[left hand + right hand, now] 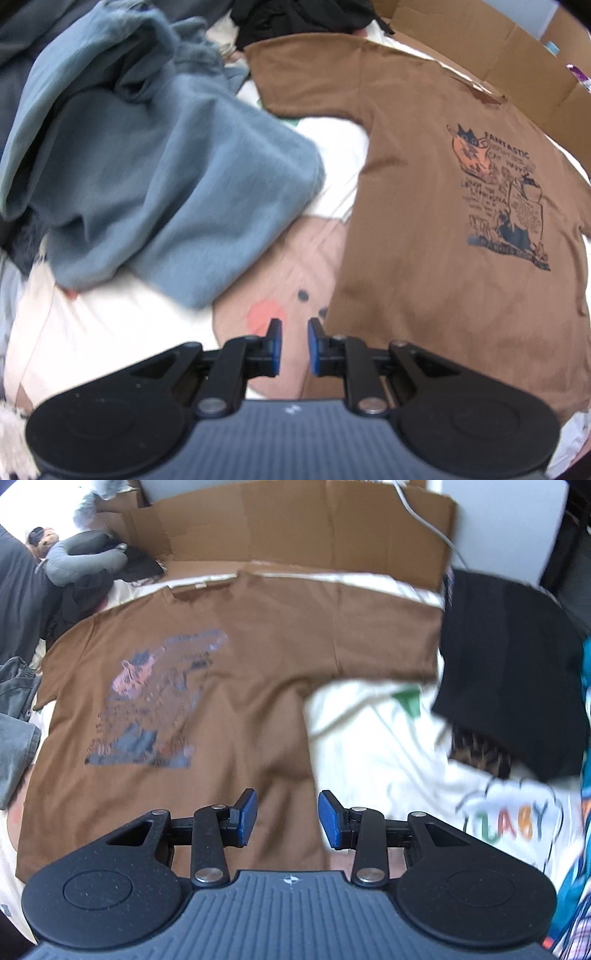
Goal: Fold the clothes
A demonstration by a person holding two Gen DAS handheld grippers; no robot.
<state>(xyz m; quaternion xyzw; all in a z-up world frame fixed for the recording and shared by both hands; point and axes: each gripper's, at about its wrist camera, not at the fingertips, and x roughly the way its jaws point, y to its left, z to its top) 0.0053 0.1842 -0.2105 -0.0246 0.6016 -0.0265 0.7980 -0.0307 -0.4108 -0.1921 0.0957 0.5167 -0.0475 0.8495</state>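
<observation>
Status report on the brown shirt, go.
Left tongs open, empty. Right tongs open, empty. Brown T-shirt spread flat, print up, unfolded. Blue-grey sweatshirt heaped beside one sleeve, black garment at the other.

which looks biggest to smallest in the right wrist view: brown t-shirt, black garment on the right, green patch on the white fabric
1. brown t-shirt, spread flat and filling most of the view.
2. black garment, clearly smaller, though its right edge runs out of frame.
3. green patch, by far the smallest.
</observation>
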